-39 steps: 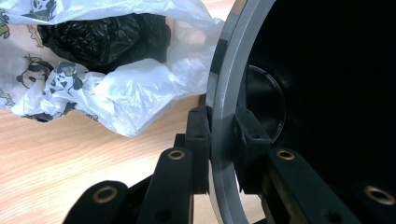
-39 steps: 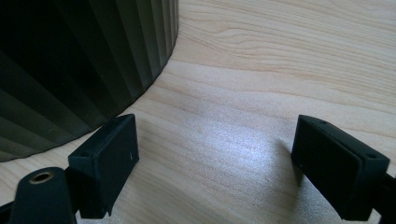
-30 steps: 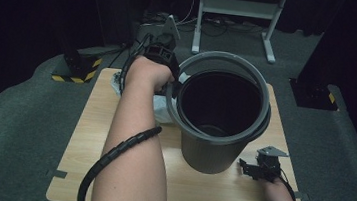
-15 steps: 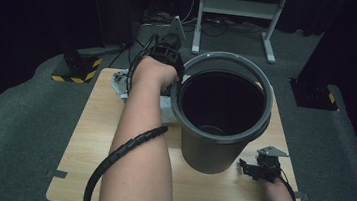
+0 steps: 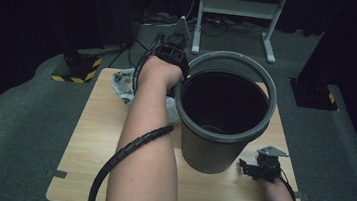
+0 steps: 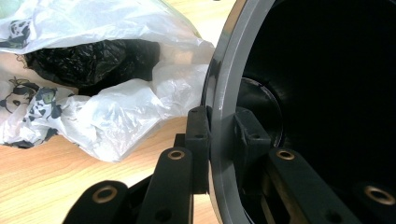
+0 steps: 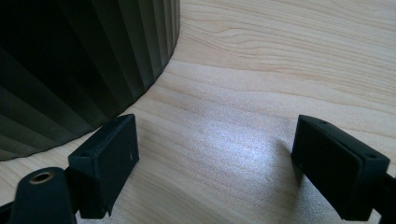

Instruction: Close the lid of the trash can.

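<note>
Grey bin (image 5: 222,120) rim clamped in the left tongs (image 6: 217,140), one jaw outside and one inside the wall; hauled a little farther up the desk (image 5: 92,136) than a second ago, arm stretched out with it. White bag (image 6: 116,107) lying just left of those tongs, bin wall just left of the right tongs (image 7: 215,163), parked wide and empty on the desk. Probably shifting the bin toward the bag for lining.
</note>
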`<act>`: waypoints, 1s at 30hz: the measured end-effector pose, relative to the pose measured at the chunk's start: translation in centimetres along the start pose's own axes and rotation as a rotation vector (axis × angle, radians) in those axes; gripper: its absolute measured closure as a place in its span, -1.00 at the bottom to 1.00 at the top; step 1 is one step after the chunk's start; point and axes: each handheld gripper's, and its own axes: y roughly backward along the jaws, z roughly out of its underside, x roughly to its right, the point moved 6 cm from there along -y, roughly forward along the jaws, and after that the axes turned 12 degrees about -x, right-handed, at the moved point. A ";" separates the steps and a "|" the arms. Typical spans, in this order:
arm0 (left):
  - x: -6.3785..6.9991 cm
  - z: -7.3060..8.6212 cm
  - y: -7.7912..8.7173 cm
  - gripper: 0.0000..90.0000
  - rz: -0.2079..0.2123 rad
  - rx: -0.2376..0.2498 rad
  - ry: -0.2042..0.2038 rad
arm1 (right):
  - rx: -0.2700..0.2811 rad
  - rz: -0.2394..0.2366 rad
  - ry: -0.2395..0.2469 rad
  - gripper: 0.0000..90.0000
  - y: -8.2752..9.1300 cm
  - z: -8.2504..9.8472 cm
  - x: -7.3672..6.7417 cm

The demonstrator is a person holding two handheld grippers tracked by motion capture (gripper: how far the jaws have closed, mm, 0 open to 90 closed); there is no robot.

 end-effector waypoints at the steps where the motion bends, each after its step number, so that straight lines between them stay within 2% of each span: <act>1: 0.0 0.0 0.0 0.73 0.000 0.000 0.000 | 0.000 0.000 0.000 -0.68 0.0 0.0 0.0; 7: 0.3 0.0 -0.3 0.73 -0.002 0.003 -0.005 | 0.000 -0.001 0.001 -0.68 0.0 0.0 0.0; 11: 0.2 0.1 -0.4 0.72 -0.008 -0.005 -0.013 | 0.000 -0.001 0.002 -0.68 0.0 0.0 0.0; 15: 0.1 0.1 -0.5 0.72 -0.004 0.002 -0.003 | 0.000 -0.001 0.002 -0.68 0.0 0.0 0.0; 16: 0.1 0.1 -0.5 0.72 -0.008 -0.001 -0.012 | -0.002 -0.001 0.002 -0.68 0.0 0.0 0.0; 25: 0.1 0.1 -0.7 0.70 -0.004 0.008 -0.001 | -0.002 -0.001 0.002 -0.68 0.0 0.0 0.0; 30: 0.0 0.1 -0.6 0.69 -0.010 0.015 -0.012 | -0.001 -0.003 0.004 -0.68 0.0 0.0 0.0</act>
